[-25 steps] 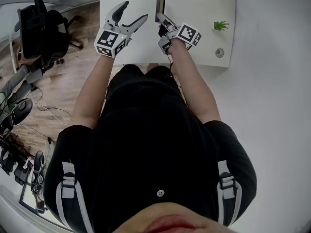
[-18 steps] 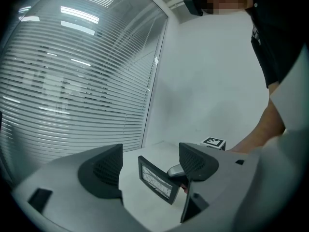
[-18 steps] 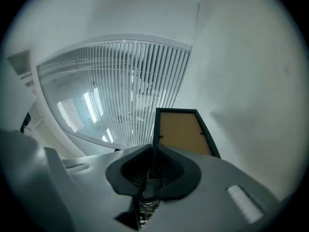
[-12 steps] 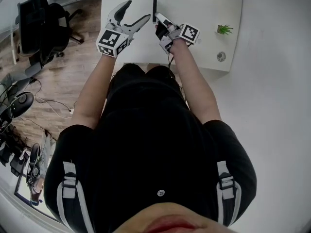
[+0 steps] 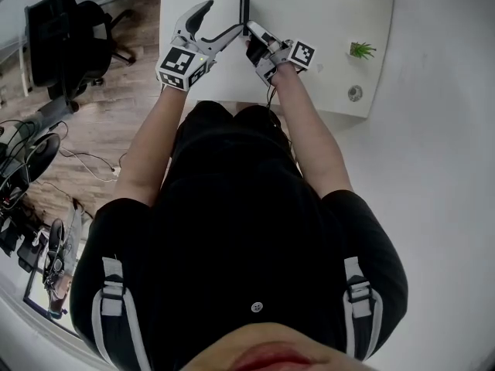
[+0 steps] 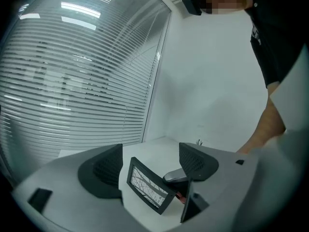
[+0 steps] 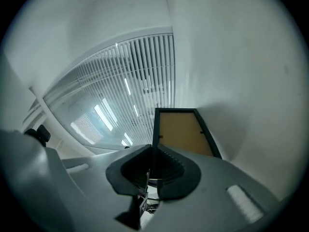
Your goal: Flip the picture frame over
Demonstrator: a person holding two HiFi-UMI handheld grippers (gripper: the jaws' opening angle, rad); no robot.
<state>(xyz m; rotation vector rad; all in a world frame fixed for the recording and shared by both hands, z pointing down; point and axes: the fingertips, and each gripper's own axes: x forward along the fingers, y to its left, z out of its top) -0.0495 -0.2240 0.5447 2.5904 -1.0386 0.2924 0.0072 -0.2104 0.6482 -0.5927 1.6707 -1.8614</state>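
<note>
The black picture frame (image 5: pixel 245 9) stands on edge above the white table (image 5: pixel 325 22). My right gripper (image 5: pixel 251 34) is shut on its near edge. In the right gripper view the frame's brown backing (image 7: pixel 186 132) rises beyond the closed jaws of the right gripper (image 7: pixel 153 170). My left gripper (image 5: pixel 220 18) is open just left of the frame, its right fingertip close to it. In the left gripper view, the frame's picture side (image 6: pixel 149 185), a print of bare branches, shows between the spread jaws of the left gripper (image 6: pixel 149 166), which do not press on it.
A small green plant (image 5: pixel 361 50) and a round grey object (image 5: pixel 355 93) sit at the table's right end. An office chair (image 5: pixel 66 41) and cables lie on the wooden floor to the left. Window blinds (image 6: pixel 72 81) stand beyond the table.
The frame has turned from a slight tilt to edge-on and shifted a little left. My left gripper has come closer, its right fingertip now beside the frame. Both hands sank slightly.
</note>
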